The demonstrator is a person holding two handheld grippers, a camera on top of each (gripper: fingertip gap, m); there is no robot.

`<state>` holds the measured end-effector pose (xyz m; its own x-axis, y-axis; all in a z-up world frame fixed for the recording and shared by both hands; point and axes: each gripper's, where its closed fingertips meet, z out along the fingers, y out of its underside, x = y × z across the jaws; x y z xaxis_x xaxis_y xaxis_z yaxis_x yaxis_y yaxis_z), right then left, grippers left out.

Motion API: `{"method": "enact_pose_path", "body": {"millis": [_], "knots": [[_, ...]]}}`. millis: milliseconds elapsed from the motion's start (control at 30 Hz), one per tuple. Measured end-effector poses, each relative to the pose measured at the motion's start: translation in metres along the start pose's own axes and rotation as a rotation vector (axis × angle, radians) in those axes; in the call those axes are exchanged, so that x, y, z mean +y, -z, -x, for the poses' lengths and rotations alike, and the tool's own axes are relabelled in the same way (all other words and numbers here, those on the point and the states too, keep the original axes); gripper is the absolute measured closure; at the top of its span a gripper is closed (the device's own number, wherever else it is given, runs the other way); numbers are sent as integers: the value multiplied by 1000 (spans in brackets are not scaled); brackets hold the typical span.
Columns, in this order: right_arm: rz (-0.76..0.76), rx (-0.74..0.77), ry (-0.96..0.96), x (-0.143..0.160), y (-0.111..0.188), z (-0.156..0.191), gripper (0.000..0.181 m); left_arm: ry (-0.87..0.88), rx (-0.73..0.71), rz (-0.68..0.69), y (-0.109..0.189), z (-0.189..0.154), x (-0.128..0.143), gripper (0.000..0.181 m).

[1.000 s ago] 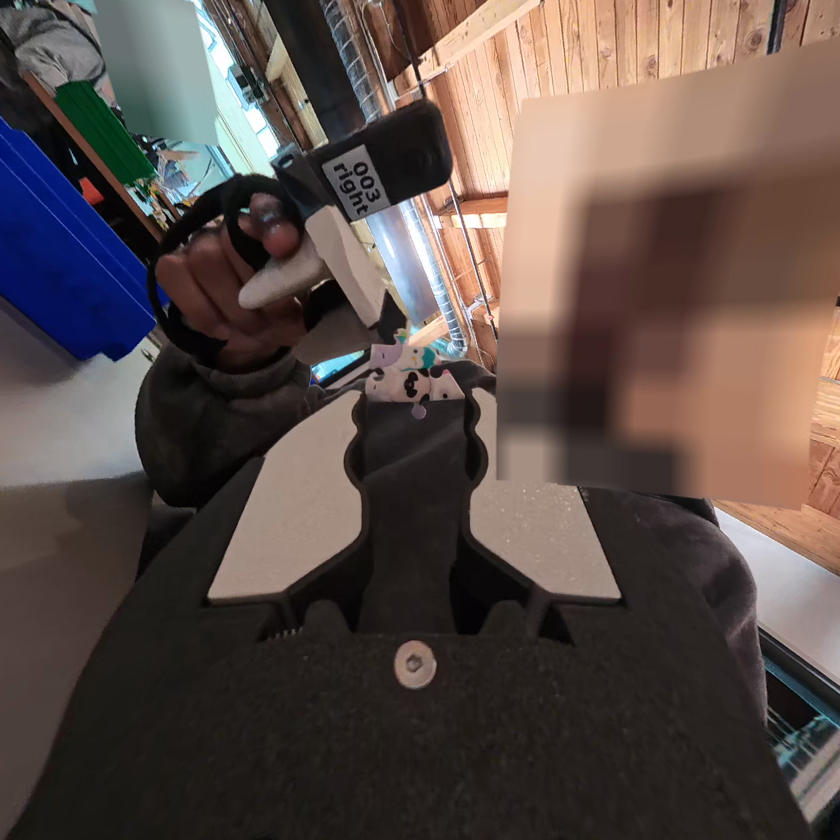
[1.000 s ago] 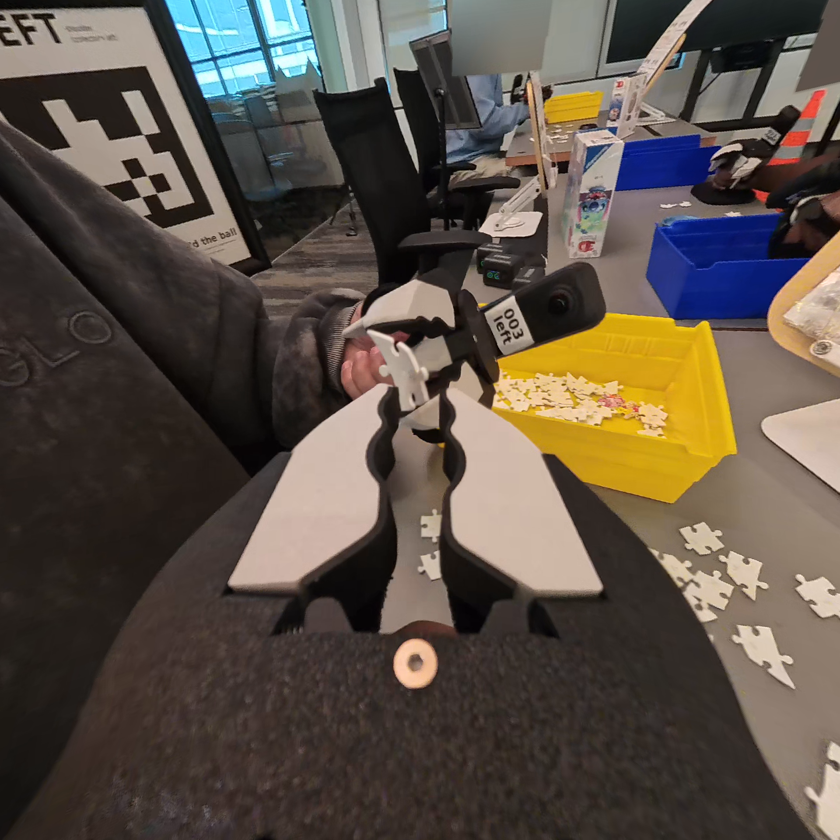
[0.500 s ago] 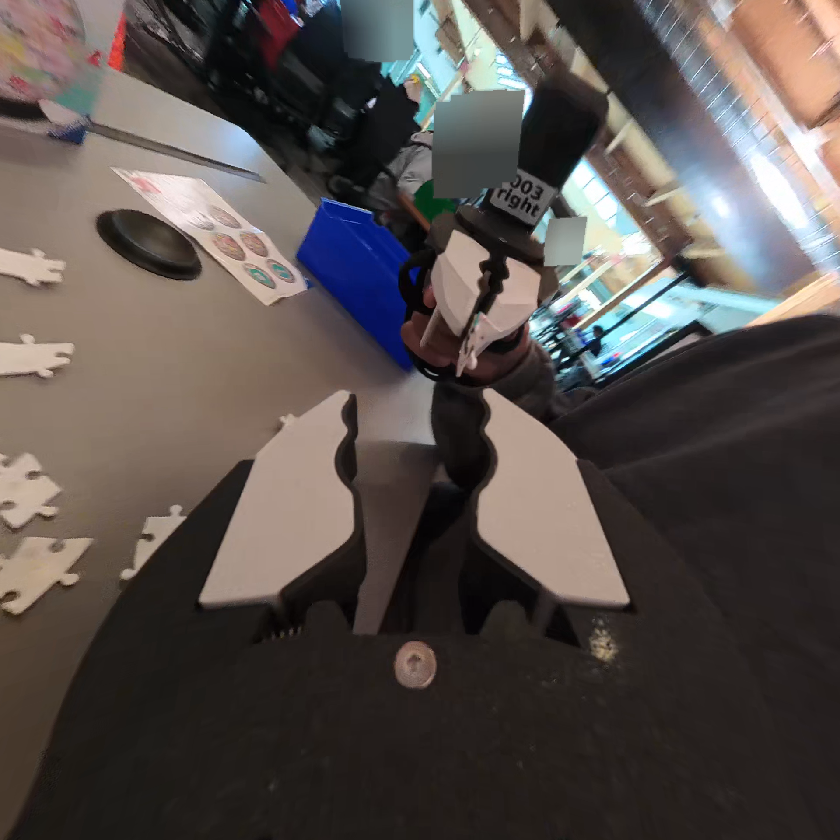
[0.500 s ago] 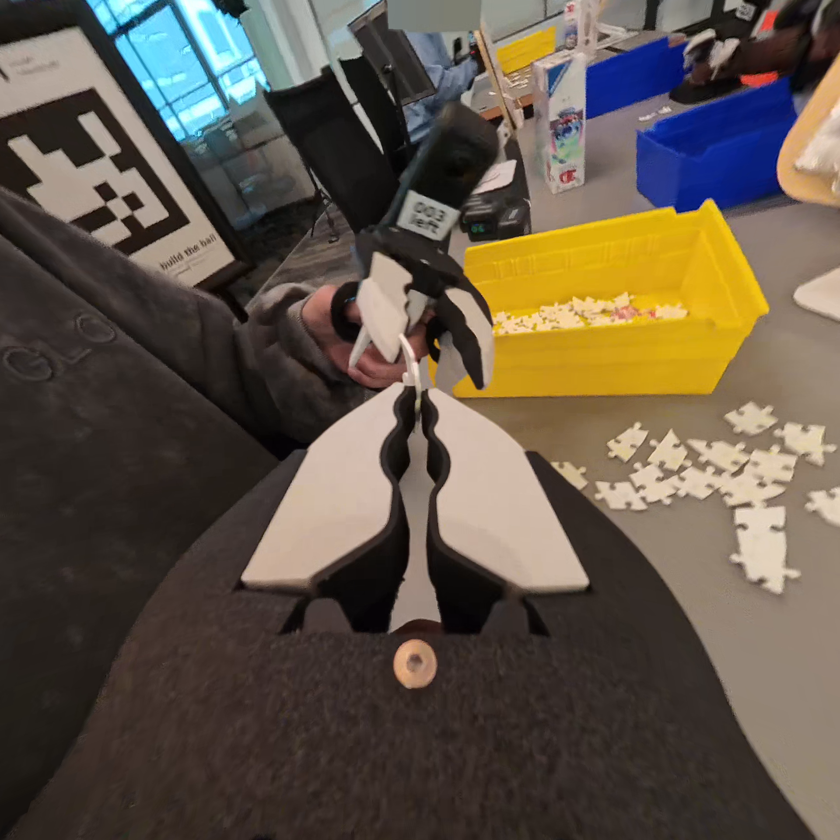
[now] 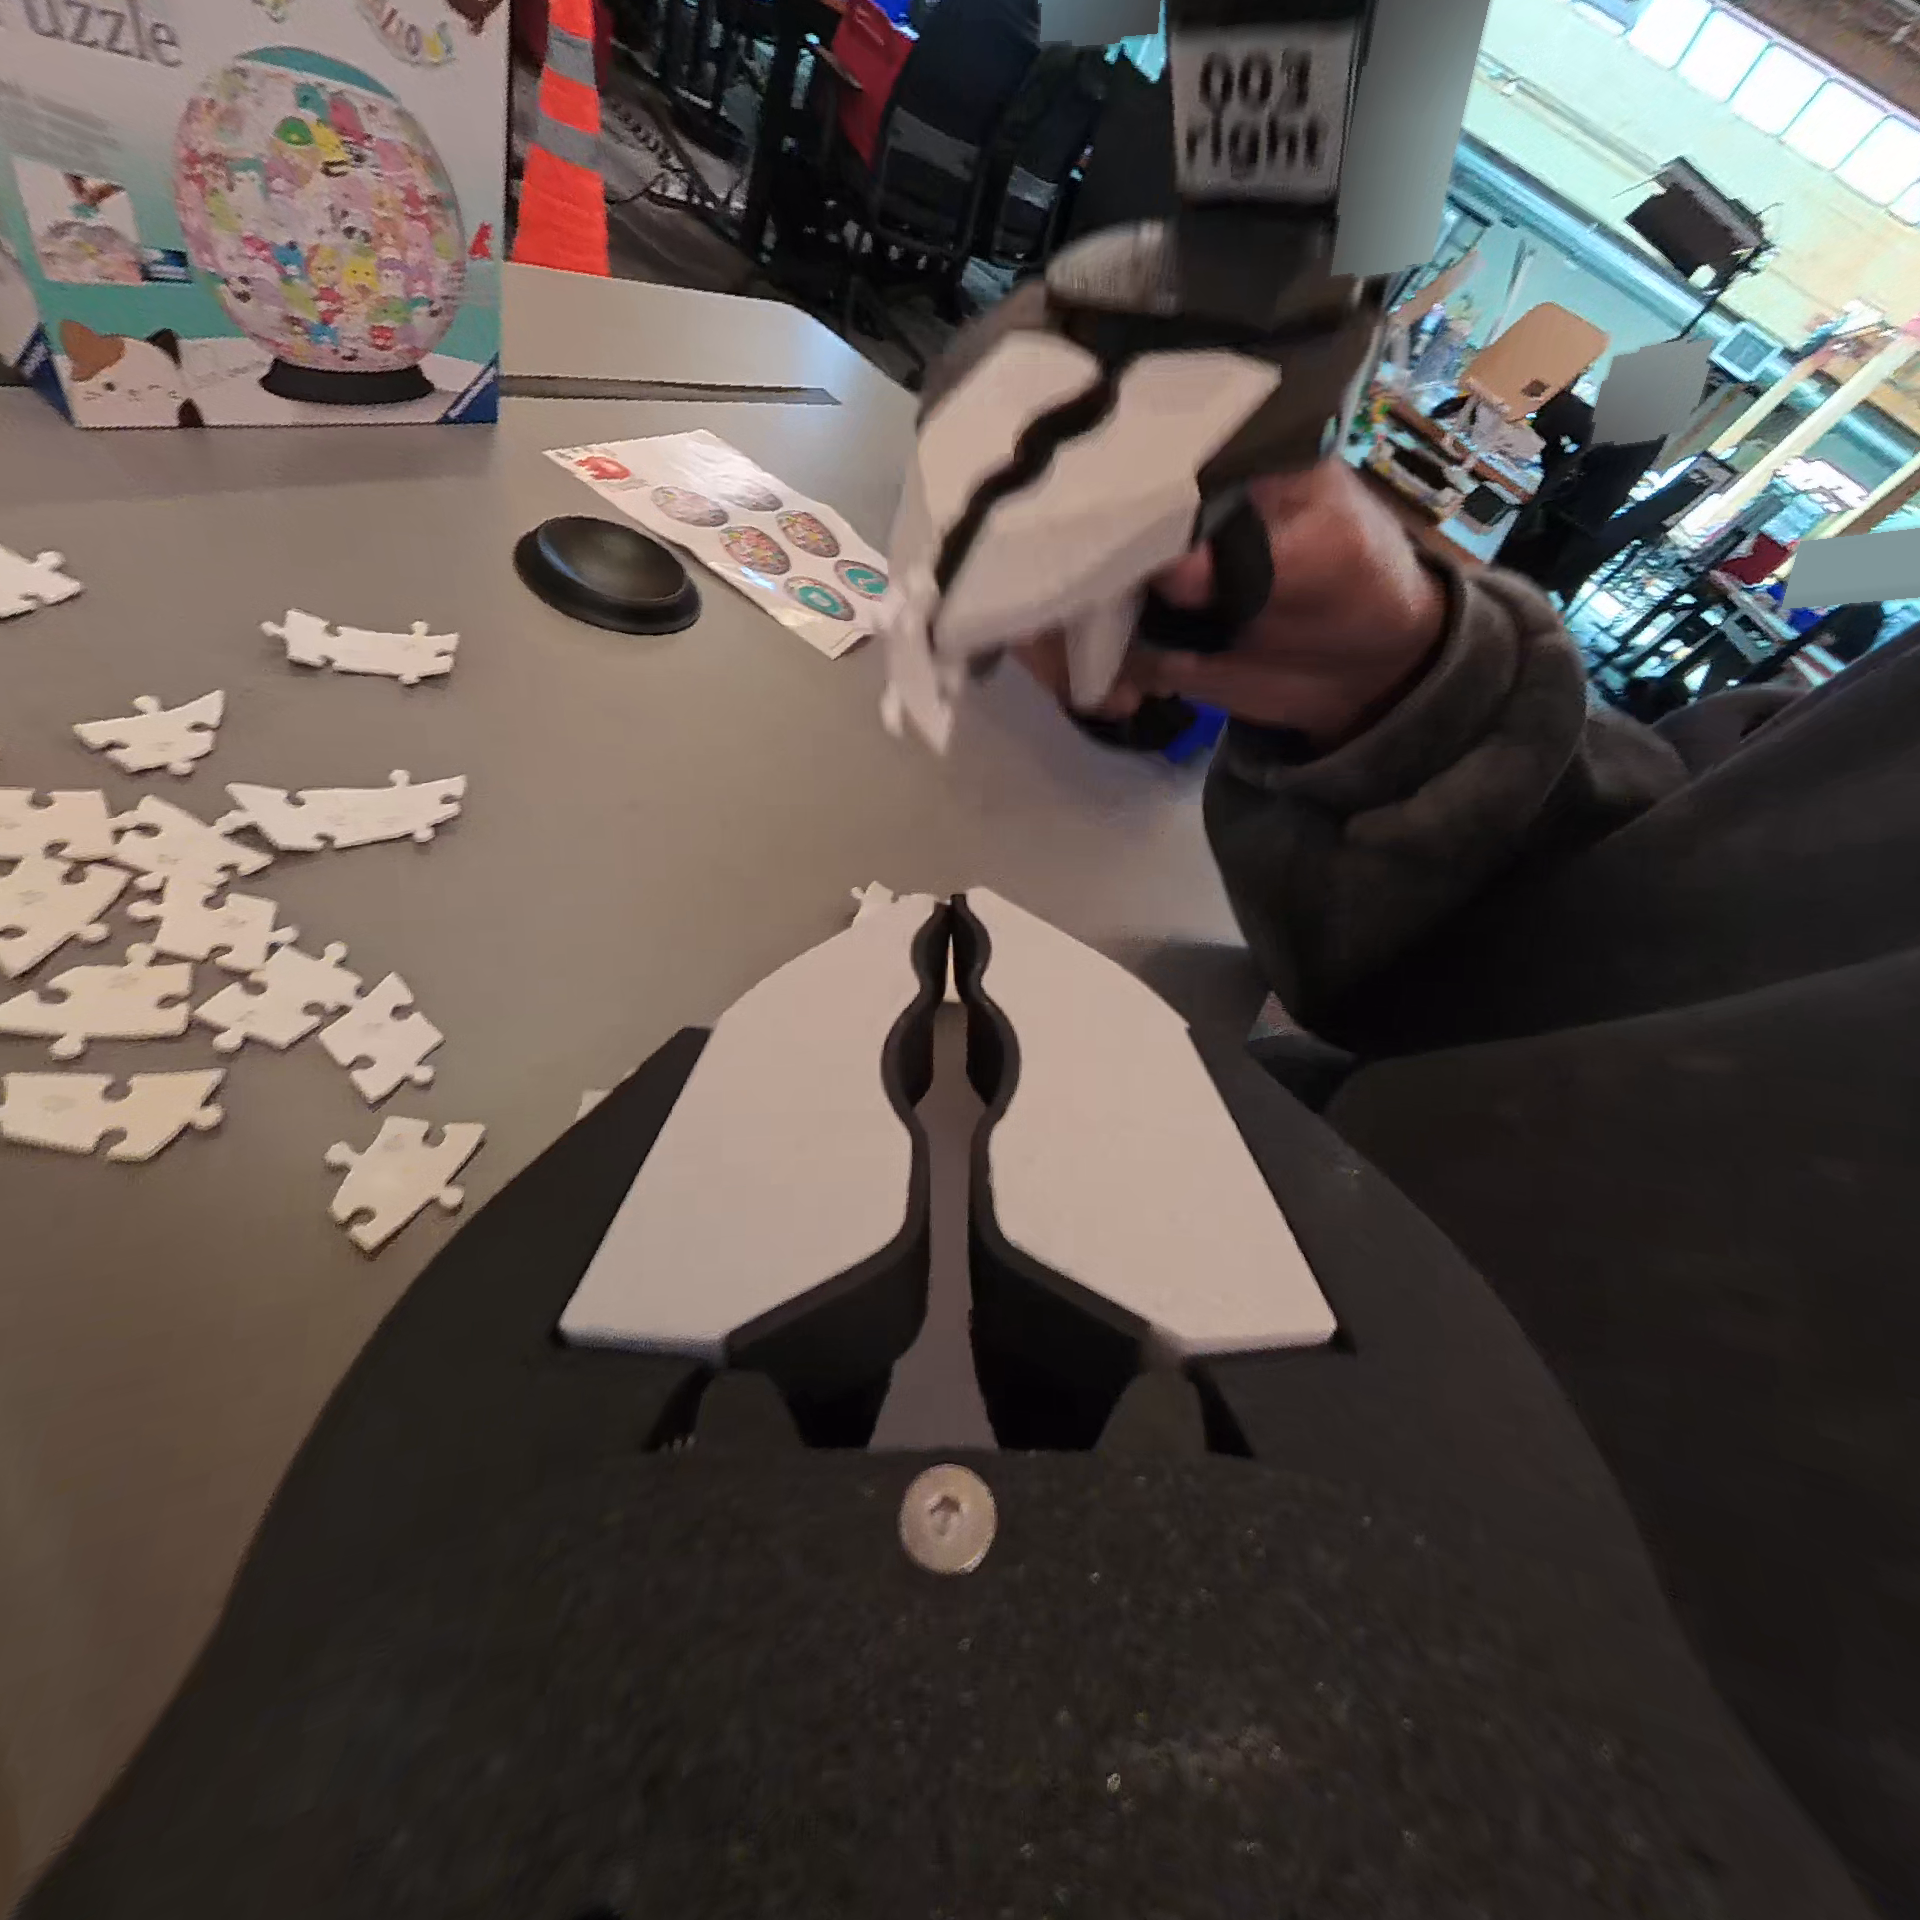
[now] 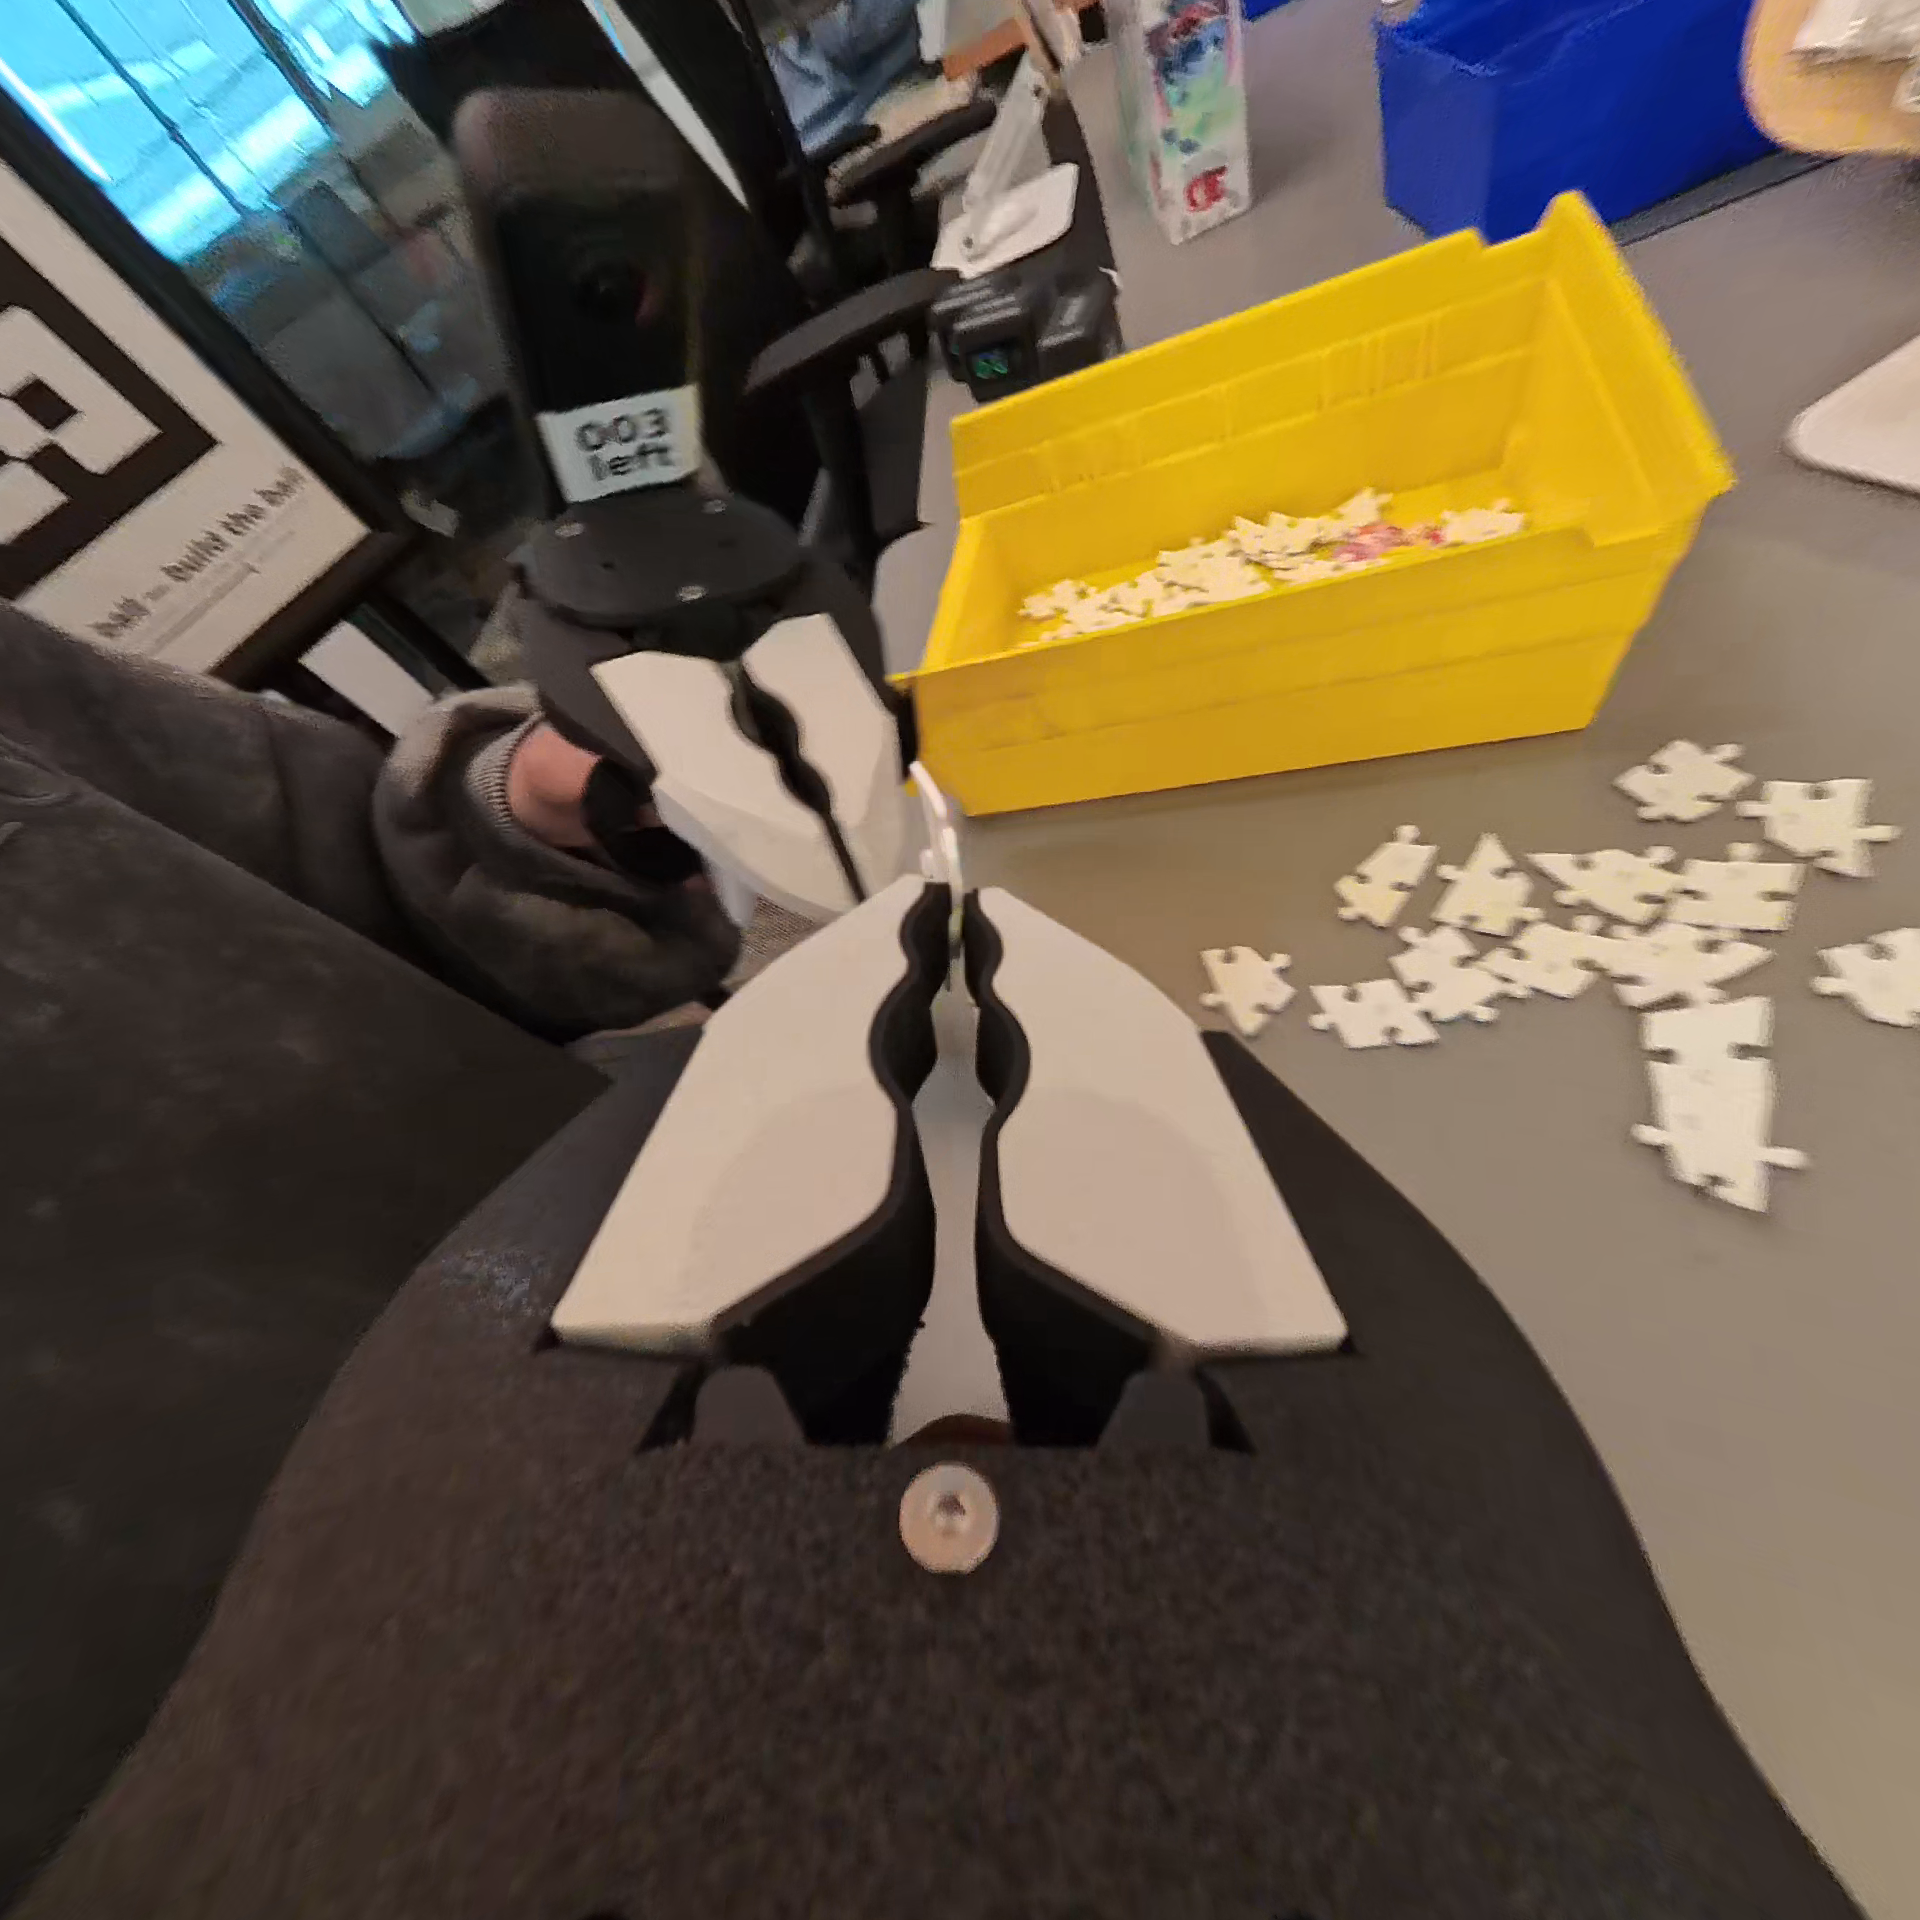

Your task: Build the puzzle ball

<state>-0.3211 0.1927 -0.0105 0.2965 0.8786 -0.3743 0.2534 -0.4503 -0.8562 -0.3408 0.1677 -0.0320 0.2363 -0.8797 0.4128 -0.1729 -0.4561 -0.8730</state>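
- Since about a second ago the puzzle piece point(image 5: 920, 665) has swapped sides: it was pinched in the left gripper point(image 5: 951, 904) back then, and now the right gripper point(image 6: 948, 894) has it clamped at the very tips.
- Left gripper opened up to let go half a second back and has since closed again. Its jaws sit together with nothing between them that I can see. That white bit peeking out behind its tip looks like a loose piece lying on the table point(image 5: 644, 831), not something it's holding.
- My read: the handover is done, so the left side is free to grab a mating piece from the loose pieces point(image 5: 187, 935). No assembled ball section shows anywhere, so the build looks like it's barely started.
- Where it is: up in the air above the table, near the front of the yellow bin point(image 6: 1299, 707) in the right wrist view, touching only the right gripper's fingers.
- Orientation: from the right wrist view it's edge-on, just a thin sliver running straight out along the fingers. From the left wrist view its long axis hangs down off the tips toward the table, tilted a bit, plain white back facing that camera.
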Motion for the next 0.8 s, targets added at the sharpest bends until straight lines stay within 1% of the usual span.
{"method": "enact_pose_path", "body": {"millis": [67,100,200,267,367,467,533,633,700,800], "knots": [[36,70,31,-11,10,-23,179,-6,-49,4,4,6,8,177],[57,122,49,-18,15,-40,179,-8,-78,12,7,10,14,173],[174,246,84,-30,23,-95,179,-22,-151,36,12,17,33,170],[256,291,99,-33,19,-129,179,-37,-194,66,13,22,46,169],[396,257,71,-22,-6,-163,179,-70,-250,77,15,27,59,169],[546,180,27,2,-41,-179,179,-67,-251,49,17,30,62,169],[611,146,8,15,-64,-187,179,-51,-241,48,19,33,64,169],[647,28,-139,26,-96,-176,179,-49,-257,20,27,37,61,169],[677,-13,-155,33,-109,-168,179,-48,-266,2,33,39,58,169],[718,-17,-125,39,-118,-164,179,-39,-282,-19,41,43,56,169]]}}
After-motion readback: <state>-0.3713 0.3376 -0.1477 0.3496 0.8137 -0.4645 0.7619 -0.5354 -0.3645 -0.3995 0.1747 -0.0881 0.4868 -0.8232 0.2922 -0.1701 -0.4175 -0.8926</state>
